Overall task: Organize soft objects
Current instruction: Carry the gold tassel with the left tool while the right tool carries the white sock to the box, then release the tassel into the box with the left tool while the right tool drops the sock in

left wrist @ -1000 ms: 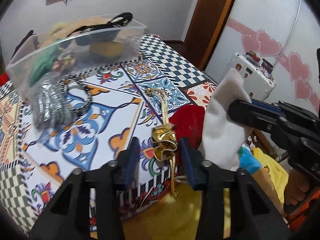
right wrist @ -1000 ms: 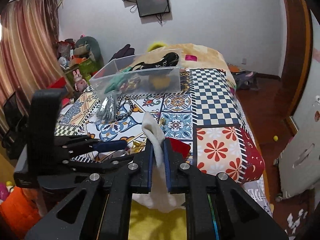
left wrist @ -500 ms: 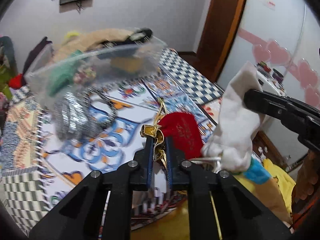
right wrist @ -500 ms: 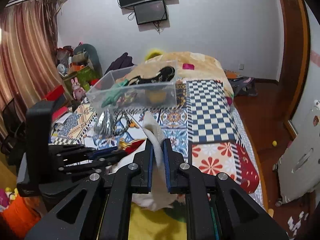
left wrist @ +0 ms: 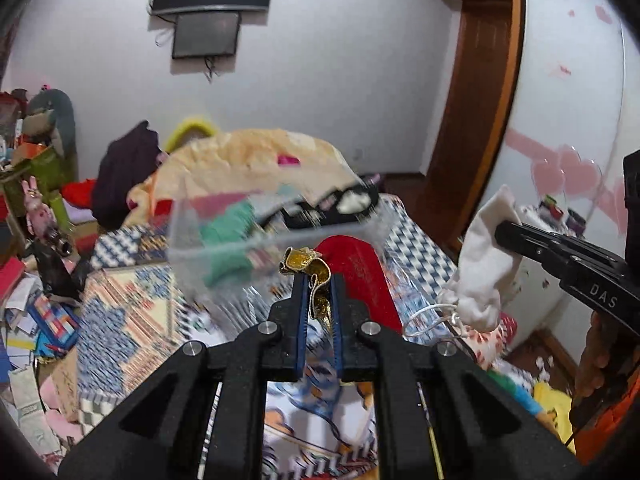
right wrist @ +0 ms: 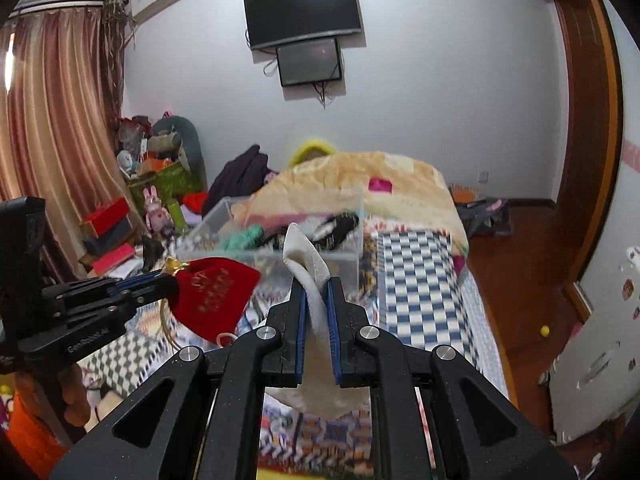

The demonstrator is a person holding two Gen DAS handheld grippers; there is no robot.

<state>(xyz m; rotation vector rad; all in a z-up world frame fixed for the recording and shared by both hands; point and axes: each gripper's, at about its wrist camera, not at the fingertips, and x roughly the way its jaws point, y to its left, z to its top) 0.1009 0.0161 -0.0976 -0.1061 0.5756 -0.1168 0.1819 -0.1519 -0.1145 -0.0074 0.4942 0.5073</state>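
My left gripper (left wrist: 319, 292) is shut on the gold drawstring neck (left wrist: 306, 266) of a red velvet pouch (left wrist: 362, 272) and holds it in the air above the patterned bed. The pouch also shows in the right wrist view (right wrist: 214, 296), hanging from the left gripper (right wrist: 170, 282). My right gripper (right wrist: 317, 300) is shut on a white cloth pouch (right wrist: 308, 268), which shows in the left wrist view (left wrist: 486, 276) at the right, with a white cord loop below it. A clear plastic box (left wrist: 256, 232) holding soft items stands on the bed ahead (right wrist: 280, 232).
The bed has a tiled and checkered cover (right wrist: 416, 272) and a rumpled beige blanket (right wrist: 360, 176) behind the box. Clutter, boxes and toys (right wrist: 152, 184) stand at the left. A wooden door frame (right wrist: 592, 120) and floor are at the right. A TV (right wrist: 302, 12) hangs on the wall.
My left gripper closed on the pouch's gold neck and lifted the red pouch off the bed. Both grippers have risen and tilted up toward the box; the right still holds the white pouch.
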